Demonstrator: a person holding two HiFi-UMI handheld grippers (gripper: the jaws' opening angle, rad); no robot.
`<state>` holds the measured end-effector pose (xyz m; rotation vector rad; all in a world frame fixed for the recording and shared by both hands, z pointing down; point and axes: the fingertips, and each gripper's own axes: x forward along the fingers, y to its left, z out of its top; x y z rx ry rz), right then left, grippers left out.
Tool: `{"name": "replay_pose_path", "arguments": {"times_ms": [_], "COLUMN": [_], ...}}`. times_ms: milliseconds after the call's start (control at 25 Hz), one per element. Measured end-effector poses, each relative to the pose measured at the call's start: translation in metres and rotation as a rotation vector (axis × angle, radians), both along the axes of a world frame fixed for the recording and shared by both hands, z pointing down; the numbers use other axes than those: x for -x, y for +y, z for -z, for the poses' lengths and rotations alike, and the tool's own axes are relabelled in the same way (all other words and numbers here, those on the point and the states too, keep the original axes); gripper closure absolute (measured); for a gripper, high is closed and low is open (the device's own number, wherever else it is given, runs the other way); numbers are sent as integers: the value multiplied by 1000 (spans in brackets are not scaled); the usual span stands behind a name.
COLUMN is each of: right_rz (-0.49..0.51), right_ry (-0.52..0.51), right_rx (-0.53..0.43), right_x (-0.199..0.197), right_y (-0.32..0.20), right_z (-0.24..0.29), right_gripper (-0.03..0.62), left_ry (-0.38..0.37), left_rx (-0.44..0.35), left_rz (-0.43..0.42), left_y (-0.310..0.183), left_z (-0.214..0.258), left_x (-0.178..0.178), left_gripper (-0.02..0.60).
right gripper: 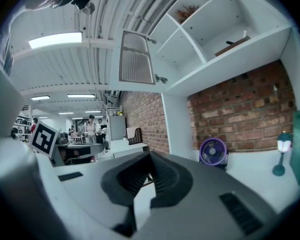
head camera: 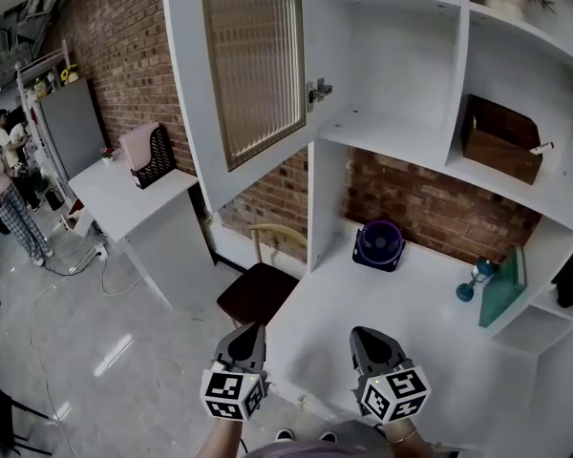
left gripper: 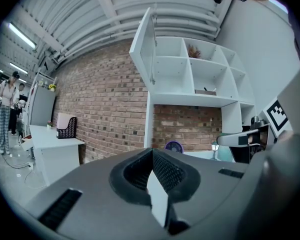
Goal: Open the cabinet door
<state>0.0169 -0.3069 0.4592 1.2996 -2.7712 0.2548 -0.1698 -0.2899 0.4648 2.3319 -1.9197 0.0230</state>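
The white cabinet door (head camera: 244, 65) with its ribbed glass panel stands swung wide open to the left, its hinge (head camera: 319, 91) showing on the shelf unit's edge. The door also shows in the left gripper view, door (left gripper: 142, 44), and the right gripper view, door (right gripper: 136, 58). Behind it the white compartment (head camera: 387, 55) is bare. Both grippers hang low near the desk's front edge, apart from the door. My left gripper (head camera: 246, 336) is shut with nothing in it. My right gripper (head camera: 368, 340) is shut and empty too.
A purple fan (head camera: 378, 244) sits at the back of the white desk (head camera: 363, 332), with a small blue lamp (head camera: 476, 279) and a teal book (head camera: 504, 284) at right. A wooden box (head camera: 501, 139) fills one shelf. A chair (head camera: 258, 289) stands left of the desk. People stand far left.
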Motion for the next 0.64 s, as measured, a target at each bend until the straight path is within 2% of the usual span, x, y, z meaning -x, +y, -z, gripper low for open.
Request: {"name": "replay_pose_path", "arguments": {"times_ms": [640], "right_rz": [-5], "right_ry": [-7], "right_rx": [19], "right_x": [-10], "right_y": [-6], "right_z": [-4], "right_gripper": [591], "left_ry": [-2], "left_rx": [31], "left_rz": [2], "left_y": [-2], "left_z": [-3], "left_x": [-7], "left_gripper": [580]}}
